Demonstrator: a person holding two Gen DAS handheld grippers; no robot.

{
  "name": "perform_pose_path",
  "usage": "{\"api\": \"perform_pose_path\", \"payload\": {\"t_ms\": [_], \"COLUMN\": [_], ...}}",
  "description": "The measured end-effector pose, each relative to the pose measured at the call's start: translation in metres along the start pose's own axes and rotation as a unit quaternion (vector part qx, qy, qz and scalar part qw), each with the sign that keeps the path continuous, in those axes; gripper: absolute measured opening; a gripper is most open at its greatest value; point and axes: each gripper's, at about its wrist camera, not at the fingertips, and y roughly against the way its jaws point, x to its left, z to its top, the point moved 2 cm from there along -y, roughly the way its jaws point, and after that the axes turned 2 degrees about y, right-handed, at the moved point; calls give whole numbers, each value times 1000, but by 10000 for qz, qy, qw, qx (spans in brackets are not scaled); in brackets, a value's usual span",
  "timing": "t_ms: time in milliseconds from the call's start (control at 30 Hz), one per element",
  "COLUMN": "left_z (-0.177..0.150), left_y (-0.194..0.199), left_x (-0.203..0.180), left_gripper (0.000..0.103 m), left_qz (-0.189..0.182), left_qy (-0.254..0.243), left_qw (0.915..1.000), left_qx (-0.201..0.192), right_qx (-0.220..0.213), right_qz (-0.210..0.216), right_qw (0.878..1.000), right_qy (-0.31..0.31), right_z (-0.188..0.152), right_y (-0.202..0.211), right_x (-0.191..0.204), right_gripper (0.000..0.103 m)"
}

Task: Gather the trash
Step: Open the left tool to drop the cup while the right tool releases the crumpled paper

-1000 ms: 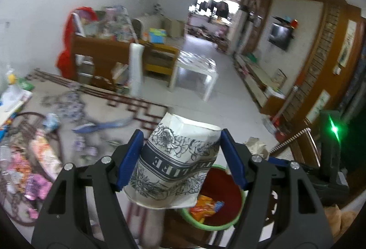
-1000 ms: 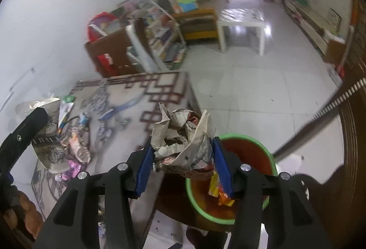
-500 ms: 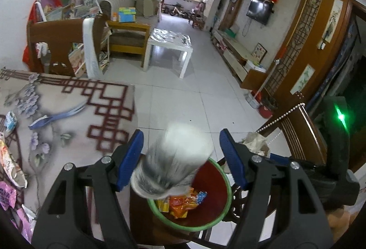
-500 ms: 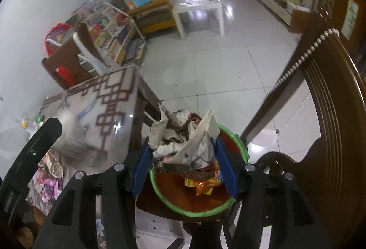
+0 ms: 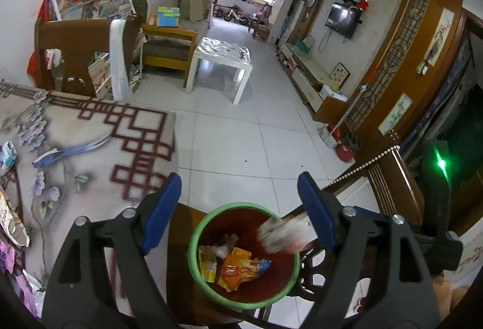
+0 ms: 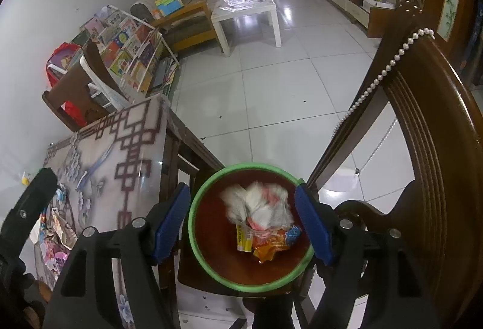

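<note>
Bin (image 6: 211,262), green-rimmed, sits directly below both sets of fingers. Left gripper (image 5: 240,206) and right gripper (image 6: 243,215): fingers spread apart, nothing held. Crumpled paper wad (image 6: 259,206), blurred, lies between the right fingers inside the bin; judged light, soft, crushable, best pinched across its bulk. Wrappers (image 6: 265,241) beneath look slippery.

No legible text anywhere.
</note>
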Motion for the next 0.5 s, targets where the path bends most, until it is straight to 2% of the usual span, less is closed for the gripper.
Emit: {"api": "perform_pose_path", "payload": {"t_ms": [333,500], "left_z": [0,-7], "left_y": [46,79], "left_x": [33,64], "left_gripper": [80,83], "left_qz": [304,716], "left_qy": [319,517], "left_qw": [9982,9940], "left_qx": [-399,-639], "right_qx": [-113,1], "right_qz": [348,565], "right_qw": [9991,9968], "right_qy": [205,560], "right_z": [-2,-10], "right_y": [5,2], "right_x": [29,60], "right_gripper": [75,76]}}
